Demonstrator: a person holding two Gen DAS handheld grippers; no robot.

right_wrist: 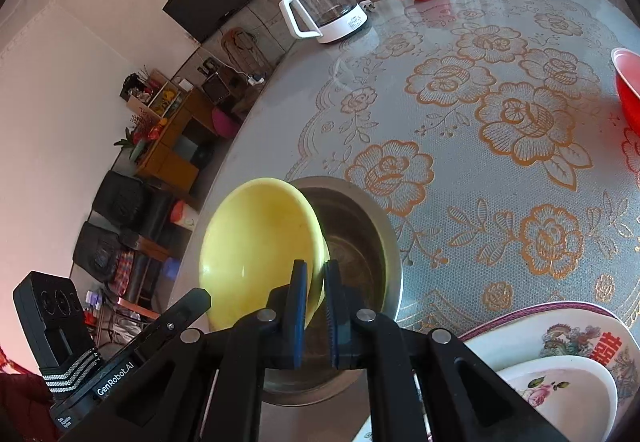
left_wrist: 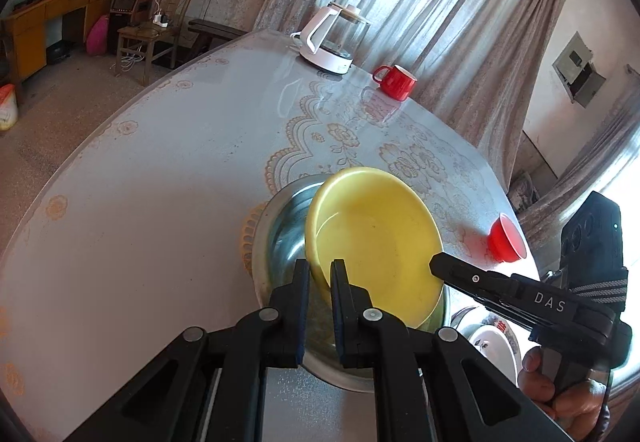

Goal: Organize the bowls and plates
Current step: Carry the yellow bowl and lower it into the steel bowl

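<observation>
A yellow bowl (left_wrist: 376,238) is tilted over a steel bowl (left_wrist: 280,218) on the table. My left gripper (left_wrist: 320,270) is shut on the yellow bowl's near left rim. My right gripper (right_wrist: 316,274) is shut on the yellow bowl's (right_wrist: 260,250) opposite rim, seen from the bowl's underside, above the steel bowl (right_wrist: 360,238). The right gripper's body (left_wrist: 520,294) shows at the right in the left wrist view. Patterned white plates (right_wrist: 560,358) are stacked at the lower right. A red bowl (left_wrist: 506,238) lies beyond them.
A white kettle (left_wrist: 332,38) and a red mug (left_wrist: 396,82) stand at the far table edge. The table (left_wrist: 140,202) has a floral lace cover under glass. Curtains hang behind; a chair and cabinets stand across the room at the left.
</observation>
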